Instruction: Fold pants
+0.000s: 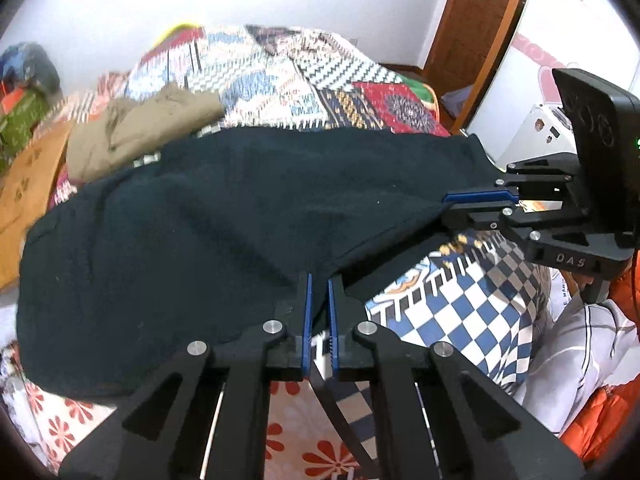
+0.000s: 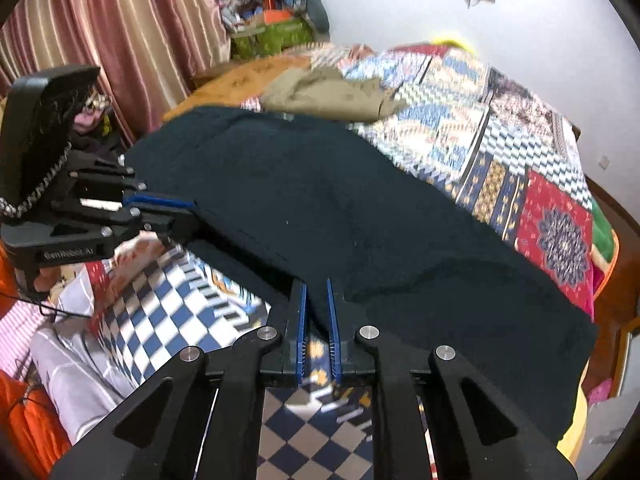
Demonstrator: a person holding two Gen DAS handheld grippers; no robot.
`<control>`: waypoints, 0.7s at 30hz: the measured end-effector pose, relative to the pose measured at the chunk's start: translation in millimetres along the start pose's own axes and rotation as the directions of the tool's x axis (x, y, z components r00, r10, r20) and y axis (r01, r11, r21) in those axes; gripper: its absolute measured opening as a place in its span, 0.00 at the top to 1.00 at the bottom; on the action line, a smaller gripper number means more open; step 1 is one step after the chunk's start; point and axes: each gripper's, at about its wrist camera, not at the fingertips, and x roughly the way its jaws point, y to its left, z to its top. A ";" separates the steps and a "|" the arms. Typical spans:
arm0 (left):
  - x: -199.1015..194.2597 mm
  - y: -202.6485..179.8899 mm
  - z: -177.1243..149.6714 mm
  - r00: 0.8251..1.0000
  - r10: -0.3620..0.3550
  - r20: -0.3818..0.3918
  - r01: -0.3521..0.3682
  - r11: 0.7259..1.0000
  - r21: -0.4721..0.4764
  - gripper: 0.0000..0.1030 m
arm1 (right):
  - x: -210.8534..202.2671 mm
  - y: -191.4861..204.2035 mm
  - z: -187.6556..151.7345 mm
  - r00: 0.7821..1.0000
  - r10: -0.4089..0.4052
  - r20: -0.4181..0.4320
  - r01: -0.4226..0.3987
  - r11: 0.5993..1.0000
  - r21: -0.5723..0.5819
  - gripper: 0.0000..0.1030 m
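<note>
Dark navy pants [image 1: 200, 220] lie spread across the bed, their near edge lifted off the covers. In the left wrist view my left gripper [image 1: 319, 284] is shut on that edge, with dark cloth pinched between the blue pads. Off to the right, my right gripper [image 1: 446, 200] clamps another part of the same hem. The right wrist view shows the pants [image 2: 360, 220] stretching away, my right gripper [image 2: 317, 286] shut on the hem, and my left gripper [image 2: 194, 206] biting the cloth at the left.
A crumpled khaki garment [image 1: 140, 132] lies just beyond the pants on the patchwork quilt [image 1: 280, 72]. A blue-and-white checked cover [image 1: 460, 300] lies under the grippers. Striped curtains [image 2: 100, 20] hang left, a wooden door [image 1: 472, 16] stands right, and bags pile [image 2: 272, 12] up at the wall.
</note>
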 end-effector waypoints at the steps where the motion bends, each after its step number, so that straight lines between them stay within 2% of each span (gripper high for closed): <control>1: 2.2 1.0 -1.5 1.000 -0.006 -0.014 0.006 1.000 -0.009 0.94 | 3.1 -0.9 -2.1 1.000 0.007 -0.011 -0.007 1.000 0.012 0.90; 5: -0.8 1.4 -4.4 1.000 -0.008 -0.013 0.008 1.000 -0.027 0.93 | 1.0 -6.9 -4.0 1.000 0.008 -0.019 -0.007 0.999 0.037 0.86; 7: -7.5 1.9 -3.7 1.000 -0.002 -0.003 0.002 1.000 -0.025 0.93 | -7.3 -10.7 -3.3 1.000 -0.001 -0.014 0.002 0.999 0.051 0.81; 10: -21.7 4.6 -0.1 1.000 -0.021 0.019 0.022 0.999 -0.036 0.92 | -20.4 -20.1 -3.7 1.000 -0.011 0.004 0.011 0.997 0.079 0.79; 12: -31.8 9.7 5.2 0.999 -0.022 0.048 0.024 0.998 -0.051 0.89 | -31.3 -31.2 -4.4 0.999 -0.025 0.024 0.022 0.993 0.116 0.77; 14: -39.6 17.6 11.8 0.997 -0.022 0.077 0.027 0.997 -0.074 0.78 | -38.4 -42.2 -3.5 0.998 -0.043 0.047 0.036 0.988 0.148 0.74; 16: -41.9 26.9 20.7 0.995 0.011 0.100 -0.002 0.996 -0.090 0.70 | -43.0 -56.9 -0.8 0.995 -0.076 0.066 0.063 0.981 0.184 0.72; 21: -27.0 67.6 40.4 0.989 0.113 0.100 -0.096 0.982 -0.166 0.65 | -32.1 -95.2 6.4 0.989 -0.131 0.072 0.107 0.954 0.280 0.72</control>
